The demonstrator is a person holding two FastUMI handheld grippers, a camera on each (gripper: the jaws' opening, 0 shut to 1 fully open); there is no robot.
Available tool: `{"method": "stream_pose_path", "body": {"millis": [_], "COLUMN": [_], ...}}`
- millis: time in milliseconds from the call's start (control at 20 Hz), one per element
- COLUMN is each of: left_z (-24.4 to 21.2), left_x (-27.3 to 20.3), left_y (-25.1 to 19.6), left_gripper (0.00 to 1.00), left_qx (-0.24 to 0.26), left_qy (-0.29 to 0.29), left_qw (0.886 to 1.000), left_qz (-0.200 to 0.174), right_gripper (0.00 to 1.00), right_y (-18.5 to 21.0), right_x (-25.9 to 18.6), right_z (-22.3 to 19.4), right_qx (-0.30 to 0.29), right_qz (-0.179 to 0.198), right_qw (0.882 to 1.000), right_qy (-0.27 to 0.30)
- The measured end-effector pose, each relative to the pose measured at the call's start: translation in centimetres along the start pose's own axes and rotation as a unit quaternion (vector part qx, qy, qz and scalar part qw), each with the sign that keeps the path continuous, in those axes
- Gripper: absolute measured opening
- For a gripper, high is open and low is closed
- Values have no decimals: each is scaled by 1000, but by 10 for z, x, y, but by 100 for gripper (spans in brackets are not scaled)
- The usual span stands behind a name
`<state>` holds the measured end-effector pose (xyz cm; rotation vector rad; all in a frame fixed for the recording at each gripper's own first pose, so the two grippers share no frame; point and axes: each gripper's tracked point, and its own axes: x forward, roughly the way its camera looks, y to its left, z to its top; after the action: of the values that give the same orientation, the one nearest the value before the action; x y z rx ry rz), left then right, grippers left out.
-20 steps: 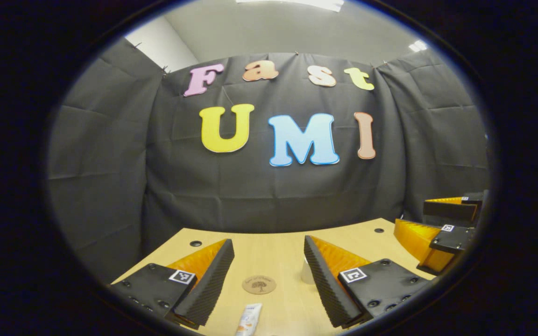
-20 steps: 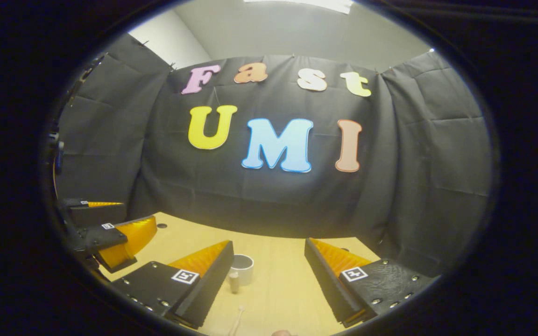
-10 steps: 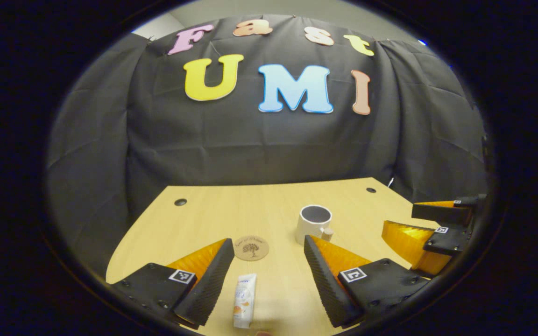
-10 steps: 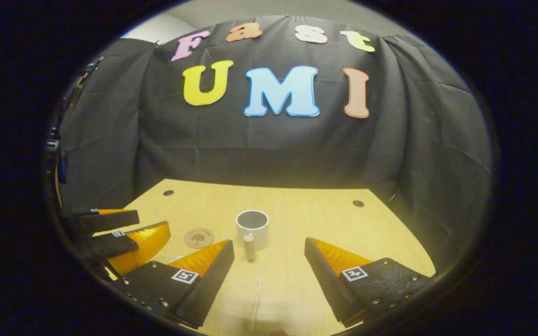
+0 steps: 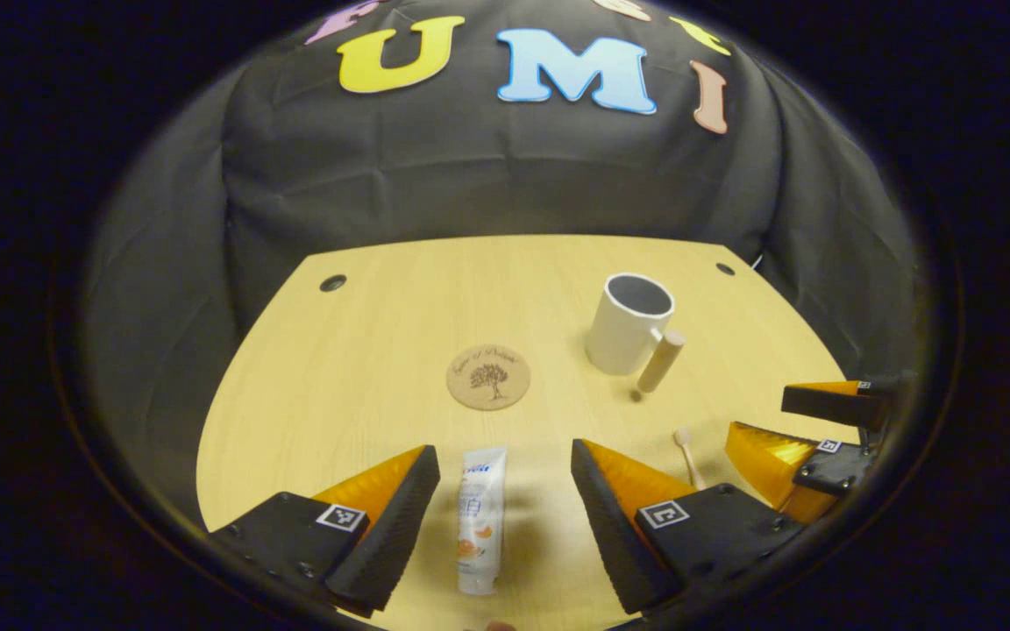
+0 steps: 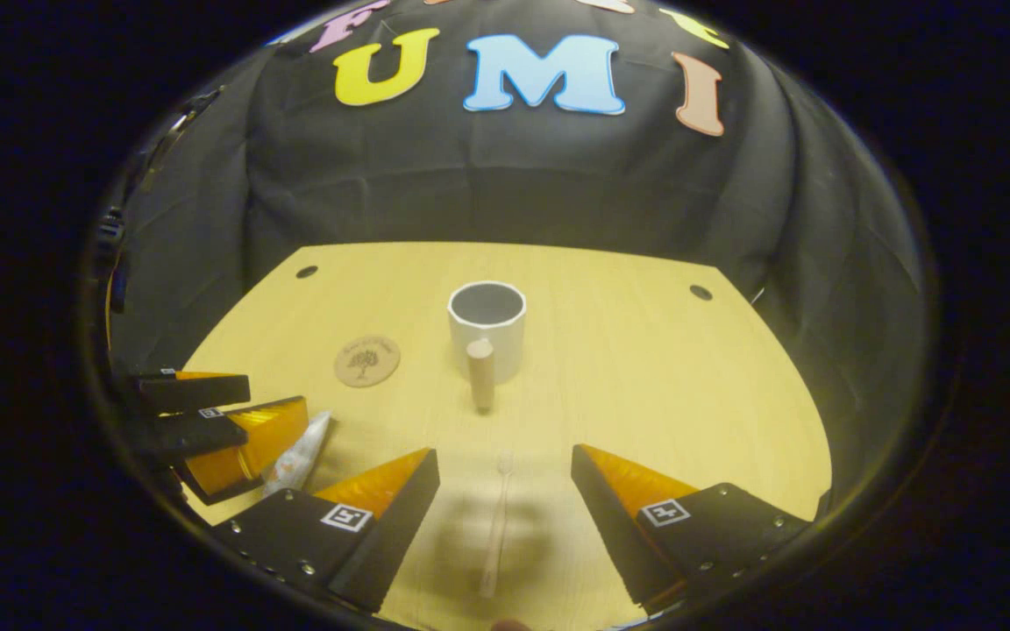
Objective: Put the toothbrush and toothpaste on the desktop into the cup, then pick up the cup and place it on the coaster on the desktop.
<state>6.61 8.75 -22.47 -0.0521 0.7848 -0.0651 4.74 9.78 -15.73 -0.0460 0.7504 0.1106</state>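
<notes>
On my desktop (image 5: 338, 386) the white toothpaste tube (image 5: 480, 519) and pale toothbrush (image 6: 496, 524) lie flat — the empty white cup (image 6: 487, 326) stands upright, apart from the round cork coaster (image 5: 488, 377).

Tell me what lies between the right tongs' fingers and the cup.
In the right gripper view, the toothbrush lies between the right tongs; beyond it, bare desktop up to the cup and its wooden handle.

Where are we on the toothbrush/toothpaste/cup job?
Nothing done yet: cup is empty and stands off the coaster. In hand: left gripper open over the toothpaste, right gripper open over the toothbrush; both lie on the desktop. Left: both grasps, both drops, cup move.
</notes>
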Motion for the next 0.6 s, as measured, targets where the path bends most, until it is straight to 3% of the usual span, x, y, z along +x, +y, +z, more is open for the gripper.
{"method": "stream_pose_path", "body": {"millis": [350, 600], "left_z": [-51, -70], "left_x": [30, 39], "left_y": [16, 23], "left_gripper": [99, 100], "left_qx": [4, 8], "left_qy": [115, 166], "left_qw": [993, 986], "left_qz": [2, 2], "right_gripper": [97, 97], "right_y": [5, 14], "right_x": [17, 29], "right_z": [-40, -74], "right_qx": [6, 21], "right_qz": [7, 21], "right_qw": [993, 980], "right_qy": [117, 195]}}
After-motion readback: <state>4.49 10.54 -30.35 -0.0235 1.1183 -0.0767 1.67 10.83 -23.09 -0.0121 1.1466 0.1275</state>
